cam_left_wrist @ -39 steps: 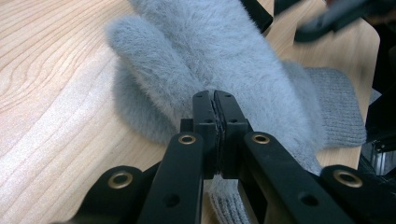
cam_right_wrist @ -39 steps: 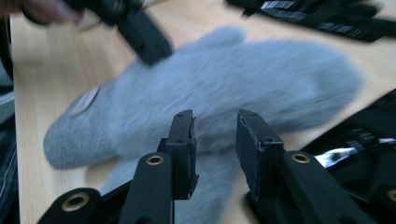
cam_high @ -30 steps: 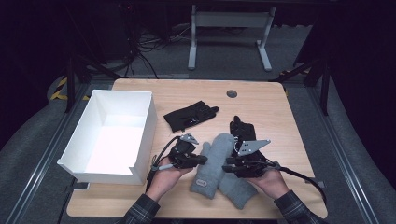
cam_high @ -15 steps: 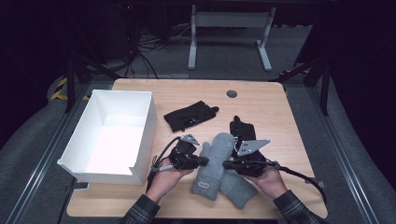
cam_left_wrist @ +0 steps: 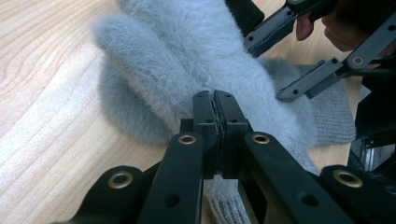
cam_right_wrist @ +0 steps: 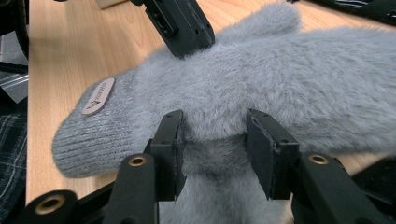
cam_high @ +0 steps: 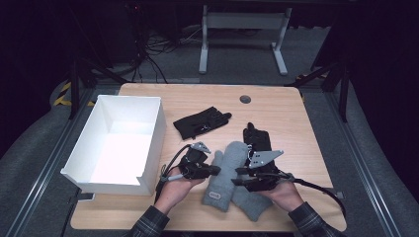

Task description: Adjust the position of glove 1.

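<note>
From the left, we first have one white box (cam_high: 116, 143), open at the top and with nothing inside that we can see, standing on the table (cam_high: 291, 123). Beside it our left hand-held gripper (cam_high: 213, 170) has its jaws pressed together on the fuzzy edge of the upper grey mitten (cam_high: 226, 170); in the left gripper view the jaws meet with almost no gap, so the bite is thin. We think the fluff alone may be caught, and then the mitten can slip out when we lift it toward the box.

The upper grey mitten lies across the lower grey mitten (cam_high: 252, 205), near the front edge of the table. Our right hand-held gripper (cam_high: 237, 177) has its jaws spread, one on each side of a fold of grey fabric, not yet closed. In the right gripper view we cannot tell for sure which mitten is between them. If it closes on both layers, both mittens may come up together, or the two grippers may pull against each other.

Farther back there are two black gloves: one black glove (cam_high: 201, 122) lies in the middle of the table, well apart from the mittens, and the other black glove (cam_high: 257, 138) lies just behind the right gripper. In total we count two grey mittens, two black gloves, one box and two grippers.
</note>
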A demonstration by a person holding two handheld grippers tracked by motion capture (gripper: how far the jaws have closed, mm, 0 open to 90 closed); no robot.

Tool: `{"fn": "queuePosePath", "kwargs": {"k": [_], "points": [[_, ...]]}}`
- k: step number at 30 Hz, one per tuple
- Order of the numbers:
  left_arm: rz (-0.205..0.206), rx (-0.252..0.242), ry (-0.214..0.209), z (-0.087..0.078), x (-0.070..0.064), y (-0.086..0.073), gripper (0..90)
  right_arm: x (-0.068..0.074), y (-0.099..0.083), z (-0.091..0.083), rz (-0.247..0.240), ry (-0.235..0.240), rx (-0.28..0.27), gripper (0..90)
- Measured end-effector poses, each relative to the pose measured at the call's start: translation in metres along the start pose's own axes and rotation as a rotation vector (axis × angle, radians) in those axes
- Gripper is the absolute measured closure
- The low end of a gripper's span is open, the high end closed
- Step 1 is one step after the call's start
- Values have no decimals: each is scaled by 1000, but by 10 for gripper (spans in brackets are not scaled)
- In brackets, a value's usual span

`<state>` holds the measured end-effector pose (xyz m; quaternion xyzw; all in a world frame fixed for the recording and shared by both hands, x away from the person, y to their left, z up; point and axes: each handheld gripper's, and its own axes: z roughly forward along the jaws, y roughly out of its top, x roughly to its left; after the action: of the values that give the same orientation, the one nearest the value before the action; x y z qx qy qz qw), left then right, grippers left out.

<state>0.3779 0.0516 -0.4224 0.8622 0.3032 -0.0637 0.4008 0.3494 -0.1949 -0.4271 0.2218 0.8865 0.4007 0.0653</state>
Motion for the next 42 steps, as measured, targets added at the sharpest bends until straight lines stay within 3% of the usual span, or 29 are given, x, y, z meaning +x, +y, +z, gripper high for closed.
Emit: {"fn": "queuePosePath", "kwargs": {"k": [4, 7, 16, 20, 21, 26, 31, 37, 42], "points": [[4, 18, 0, 4, 0, -1, 890, 3, -1, 8, -27, -8, 32, 836], [6, 23, 2, 6, -1, -1, 890, 2, -2, 11, -25, -2, 43, 887], [7, -17, -24, -10, -6, 2, 891, 0, 4, -6, -3, 20, -22, 900], [10, -57, -62, -21, -11, 6, 890, -5, 11, -23, 21, 29, -97, 900], [13, -65, -89, -24, -15, 7, 890, -8, 15, -31, 31, 33, -129, 900], [36, -61, -133, -20, -28, 9, 890, -13, 18, -45, 45, 27, -168, 900], [62, -36, -155, -9, -42, 7, 890, -13, 16, -45, 25, 26, -138, 899], [65, -5, -191, 3, -49, 4, 890, -13, 12, -43, 19, 49, -104, 899], [76, 16, -194, 11, -53, 3, 890, -9, 0, -47, 20, 44, -78, 898]]}}
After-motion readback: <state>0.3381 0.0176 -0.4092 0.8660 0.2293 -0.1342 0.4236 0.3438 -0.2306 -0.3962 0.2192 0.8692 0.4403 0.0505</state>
